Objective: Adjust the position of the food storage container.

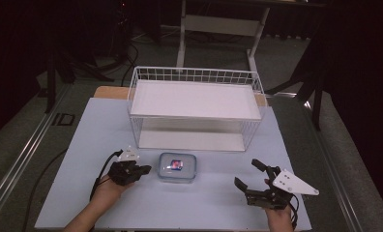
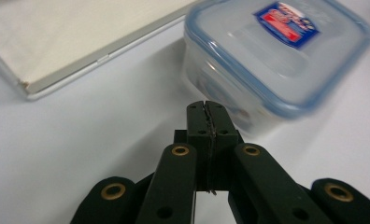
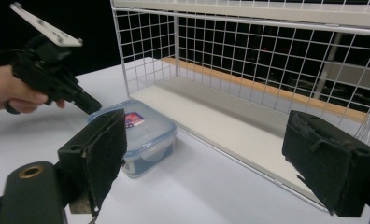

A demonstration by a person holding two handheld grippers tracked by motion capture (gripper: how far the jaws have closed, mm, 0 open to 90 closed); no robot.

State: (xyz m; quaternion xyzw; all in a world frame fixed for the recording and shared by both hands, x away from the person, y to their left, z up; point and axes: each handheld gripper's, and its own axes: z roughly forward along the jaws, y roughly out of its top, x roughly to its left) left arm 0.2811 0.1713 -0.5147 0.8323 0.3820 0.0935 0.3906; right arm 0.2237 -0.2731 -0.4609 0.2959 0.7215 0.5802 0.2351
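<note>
Left gripper [image 1: 142, 170], jaws closed on nothing, hovers just left of the clear lidded container [image 1: 178, 167], which sits on the desk [image 1: 83, 145] just in front of the white wire rack [image 1: 195, 106]; right gripper [image 1: 250, 174], jaws wide open and empty, well right of container.

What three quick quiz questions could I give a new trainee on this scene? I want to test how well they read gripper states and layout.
1. True or false: the left gripper is shut with nothing between its jaws.
2. What lies between the two grippers on the table?
3. Is the right gripper open or shut?

Key:
1. True.
2. A lidded clear plastic container, in front of the white wire shelf rack.
3. Open.
</note>
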